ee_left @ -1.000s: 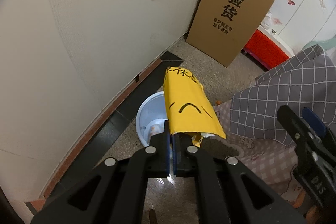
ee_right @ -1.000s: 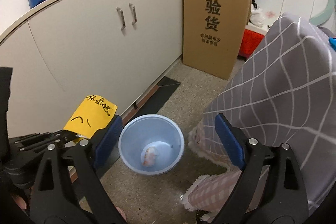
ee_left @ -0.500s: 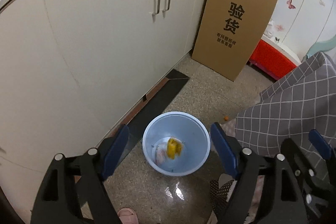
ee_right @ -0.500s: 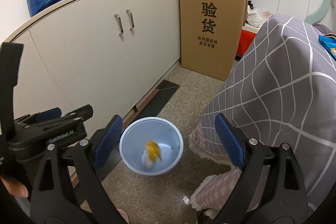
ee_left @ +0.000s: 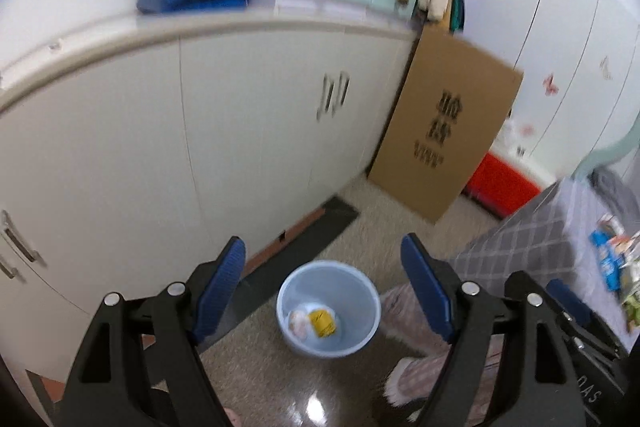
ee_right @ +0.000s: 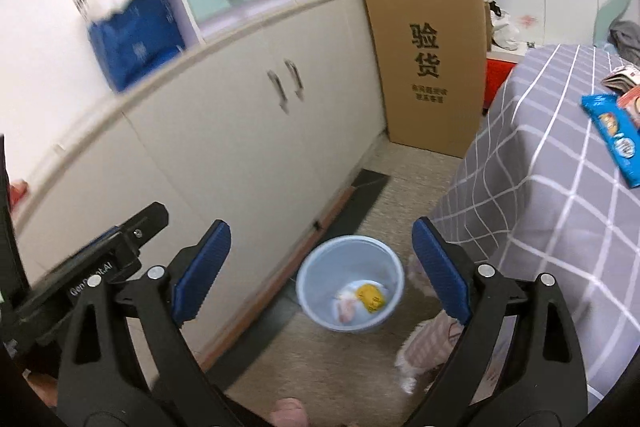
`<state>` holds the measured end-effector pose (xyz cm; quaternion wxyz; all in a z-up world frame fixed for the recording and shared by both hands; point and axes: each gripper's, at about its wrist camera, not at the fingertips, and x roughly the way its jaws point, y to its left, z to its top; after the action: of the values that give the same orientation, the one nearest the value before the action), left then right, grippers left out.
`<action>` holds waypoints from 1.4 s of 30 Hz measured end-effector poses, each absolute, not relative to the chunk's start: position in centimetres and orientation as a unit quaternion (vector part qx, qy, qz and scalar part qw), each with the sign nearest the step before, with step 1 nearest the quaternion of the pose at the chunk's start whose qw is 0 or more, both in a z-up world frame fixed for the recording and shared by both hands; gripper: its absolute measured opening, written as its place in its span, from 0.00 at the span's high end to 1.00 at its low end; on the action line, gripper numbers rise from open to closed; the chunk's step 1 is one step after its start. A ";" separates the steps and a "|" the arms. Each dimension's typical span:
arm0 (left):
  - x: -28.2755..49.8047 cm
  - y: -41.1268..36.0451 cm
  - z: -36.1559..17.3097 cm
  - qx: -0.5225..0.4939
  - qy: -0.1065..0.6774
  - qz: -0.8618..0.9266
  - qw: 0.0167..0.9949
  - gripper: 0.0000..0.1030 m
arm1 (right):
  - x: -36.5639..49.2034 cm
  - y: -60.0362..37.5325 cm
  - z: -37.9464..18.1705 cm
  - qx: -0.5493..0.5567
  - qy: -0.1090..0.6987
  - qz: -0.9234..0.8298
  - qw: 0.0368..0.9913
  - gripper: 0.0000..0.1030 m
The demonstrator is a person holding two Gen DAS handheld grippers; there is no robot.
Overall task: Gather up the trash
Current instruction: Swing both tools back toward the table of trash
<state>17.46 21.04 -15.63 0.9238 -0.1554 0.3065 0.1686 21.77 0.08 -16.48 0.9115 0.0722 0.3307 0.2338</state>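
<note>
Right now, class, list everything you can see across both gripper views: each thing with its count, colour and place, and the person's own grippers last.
Bin: one, pale blue, on the floor by the cabinets.
Yellow wrapper: one, yellow, inside the bin.
Pale trash: one piece, whitish, inside the bin beside the yellow wrapper.
Cardboard box: one, brown with black print, leaning against the cabinets.
Cabinets: one run, cream, along the wall.
Blue pack: one, blue and white, on the cabinet top.
Checked cloth: one, grey with white lines, on the right.
Blue packet: one, on the checked cloth.
Left gripper: open, black with blue pads, above the bin.
Right gripper: open, black with blue pads, above the bin.
</note>
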 end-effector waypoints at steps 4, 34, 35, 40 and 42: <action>15.7 18.7 -12.6 -0.142 0.276 0.148 0.939 0.24 | 19.6 -2.6 -13.0 0.099 0.294 0.231 0.922 0.11; 25.6 -13.3 -14.8 -0.065 0.377 -0.221 0.897 0.25 | 14.3 -34.2 -14.3 0.218 0.281 -0.074 0.932 0.08; 26.1 -13.8 -14.9 -0.068 0.376 -0.226 0.896 0.27 | 14.4 -34.4 -14.4 0.220 0.285 -0.072 0.930 0.08; 27.3 -14.9 -14.9 -0.072 0.382 -0.243 0.889 0.83 | 15.3 -34.8 -14.9 0.232 0.300 -0.056 0.924 0.08; 27.0 -14.6 -14.5 -0.084 0.377 -0.251 0.888 0.98 | 15.4 -34.9 -15.0 0.236 0.305 -0.050 0.921 0.08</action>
<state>26.95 -14.63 -14.55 0.8877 -0.0842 0.3768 -0.2508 15.44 -34.88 -14.96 0.9213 0.2361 0.3048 -0.0501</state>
